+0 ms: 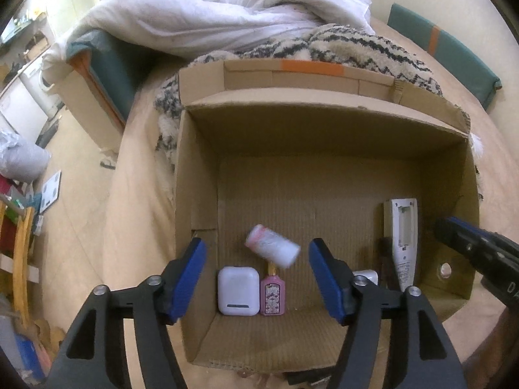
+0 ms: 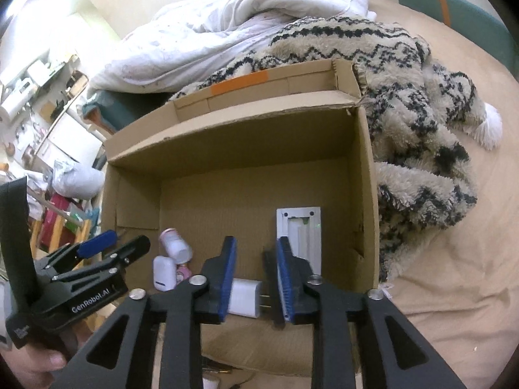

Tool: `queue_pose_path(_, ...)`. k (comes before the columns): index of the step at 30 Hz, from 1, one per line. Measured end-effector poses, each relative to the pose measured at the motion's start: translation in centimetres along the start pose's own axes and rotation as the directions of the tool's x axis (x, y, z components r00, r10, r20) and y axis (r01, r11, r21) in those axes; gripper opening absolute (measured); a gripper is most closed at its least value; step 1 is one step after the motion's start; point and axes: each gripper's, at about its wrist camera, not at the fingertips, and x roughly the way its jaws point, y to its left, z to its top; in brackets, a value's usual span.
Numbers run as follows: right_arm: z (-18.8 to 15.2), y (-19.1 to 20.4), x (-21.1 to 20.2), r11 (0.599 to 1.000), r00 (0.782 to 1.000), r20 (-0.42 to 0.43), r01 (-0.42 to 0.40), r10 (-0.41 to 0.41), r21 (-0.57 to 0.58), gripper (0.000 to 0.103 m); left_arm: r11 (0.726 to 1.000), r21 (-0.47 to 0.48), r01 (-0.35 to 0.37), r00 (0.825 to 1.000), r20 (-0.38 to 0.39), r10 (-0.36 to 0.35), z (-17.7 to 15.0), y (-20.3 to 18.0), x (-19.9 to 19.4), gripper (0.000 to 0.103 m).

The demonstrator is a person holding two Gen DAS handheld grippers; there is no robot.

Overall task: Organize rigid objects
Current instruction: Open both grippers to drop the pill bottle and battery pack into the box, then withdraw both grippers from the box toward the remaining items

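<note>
An open cardboard box (image 1: pixel 324 129) lies on the bed. On its floor are a white earbud case (image 1: pixel 237 290), a pink perfume bottle (image 1: pixel 273 295), a white remote (image 1: pixel 402 240) lying back side up, and a white charger plug (image 2: pixel 245 301). A blurred white and pink cylinder (image 1: pixel 272 248) is seen between the open fingers of my left gripper (image 1: pixel 258 243), touching neither pad. My right gripper (image 2: pixel 256 241) hangs open over the charger plug, with the remote (image 2: pixel 303 227) just beyond its right finger. A thin black item (image 2: pixel 268 269) lies by that finger.
A shaggy black-and-cream blanket (image 2: pixel 405 97) lies against the box's far and right sides, with a white duvet (image 1: pixel 211 9) behind it. Beige sheet (image 2: pixel 454 259) stretches right of the box. A green cushion (image 1: pixel 454 52) stands far right. The bed's left edge drops to a cluttered floor.
</note>
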Motion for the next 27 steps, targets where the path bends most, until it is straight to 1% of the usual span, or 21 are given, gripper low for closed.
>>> queue_pose_path(1, 0.1, 0.0, -0.1, 1.0, 1.0, 0.007, -0.011, 0.011, 0.006, 0.063, 1.0, 0.004, -0.005, 1.0, 0.003, 0.005, 0.0, -0.1, -0.1, 0.066)
queue_pose_path(2, 0.1, 0.0, -0.3, 1.0, 1.0, 0.019, -0.022, 0.022, 0.01, 0.075, 1.0, 0.005, -0.009, 1.0, 0.005, 0.009, 0.1, -0.1, -0.1, 0.066)
queue_pose_path(5, 0.3, 0.2, -0.6, 0.999, 0.999, 0.033, -0.037, 0.037, 0.002, 0.08, 1.0, -0.005, -0.014, 1.0, 0.0, 0.014, 0.1, 0.1, -0.1, 0.066)
queue_pose_path(7, 0.4, 0.4, -0.8, 0.999, 0.998, 0.045, -0.045, 0.044, 0.003, 0.093, 1.0, -0.018, -0.014, 1.0, 0.003, 0.014, 0.2, 0.3, -0.1, 0.066)
queue_pose_path(8, 0.4, 0.4, -0.9, 0.999, 0.998, 0.049, -0.049, 0.049, 0.004, 0.096, 1.0, -0.024, -0.013, 1.0, 0.006, 0.013, 0.2, 0.5, -0.2, 0.066)
queue_pose_path(12, 0.5, 0.5, -0.9, 0.999, 0.997, 0.051, -0.049, 0.049, 0.002, 0.097, 1.0, -0.031, -0.007, 1.0, 0.011, 0.007, 0.3, 0.6, -0.3, 0.066)
queue_pose_path(16, 0.4, 0.4, -1.0, 0.999, 0.997, 0.059, -0.05, 0.049, 0.012, 0.097, 1.0, -0.015, -0.015, 1.0, 0.015, 0.015, 0.2, 0.4, -0.5, 0.066)
queue_pose_path(23, 0.6, 0.4, -1.6, 0.998, 0.996, 0.068, -0.052, 0.05, 0.019, 0.097, 1.0, -0.017, -0.008, 0.999, 0.051, 0.009, 0.2, 0.8, -1.7, 0.066)
queue_pose_path(27, 0.5, 0.4, -2.9, 0.999, 0.993, 0.114, -0.045, 0.042, 0.024, 0.097, 1.0, -0.026, -0.012, 0.996, 0.086, 0.014, 0.0, 1.6, -3.2, 0.066)
